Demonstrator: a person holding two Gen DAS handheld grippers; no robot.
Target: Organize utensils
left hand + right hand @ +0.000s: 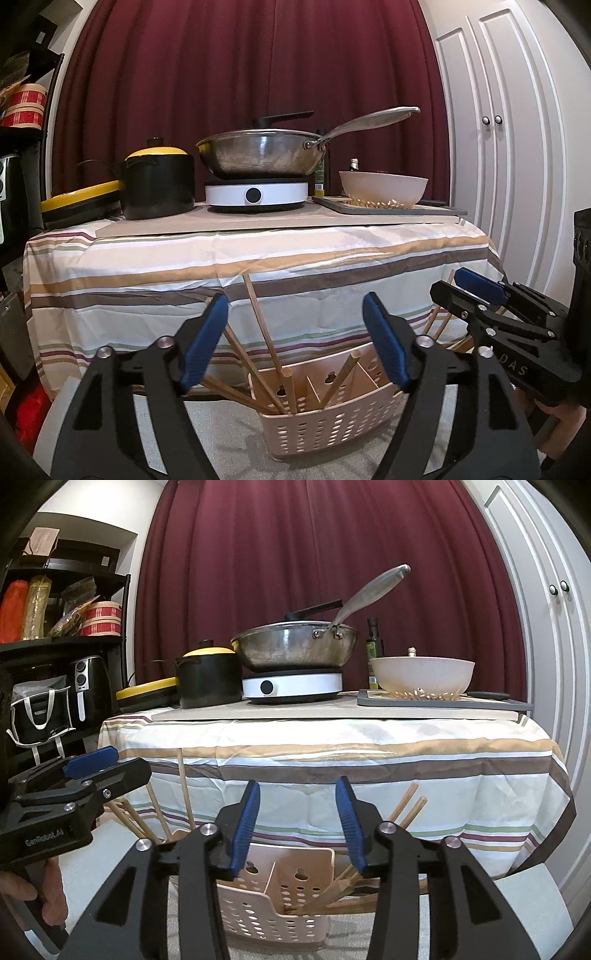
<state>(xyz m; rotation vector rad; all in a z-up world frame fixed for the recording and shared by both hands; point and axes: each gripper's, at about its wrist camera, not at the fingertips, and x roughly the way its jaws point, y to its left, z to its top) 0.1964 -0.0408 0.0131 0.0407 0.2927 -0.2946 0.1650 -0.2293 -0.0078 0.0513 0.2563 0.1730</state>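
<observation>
A beige perforated utensil caddy (325, 421) with dividers stands on a grey surface just below both grippers; it also shows in the right wrist view (280, 919). Several wooden chopsticks (258, 325) lean out of its left compartment, and more chopsticks (404, 810) lean out of its right side. My left gripper (295, 339) is open and empty above the caddy. My right gripper (297, 827) is open and empty above it too. The right gripper (469, 291) shows at the right edge of the left wrist view, and the left gripper (99, 762) at the left of the right wrist view.
Behind stands a table with a striped cloth (258, 258). On it are a black pot with a yellow lid (159, 184), a steel wok (262, 151) on a white hotplate (255, 194), a white colander (384, 188) and an oil bottle (373, 653). Shelves (62, 642) stand left.
</observation>
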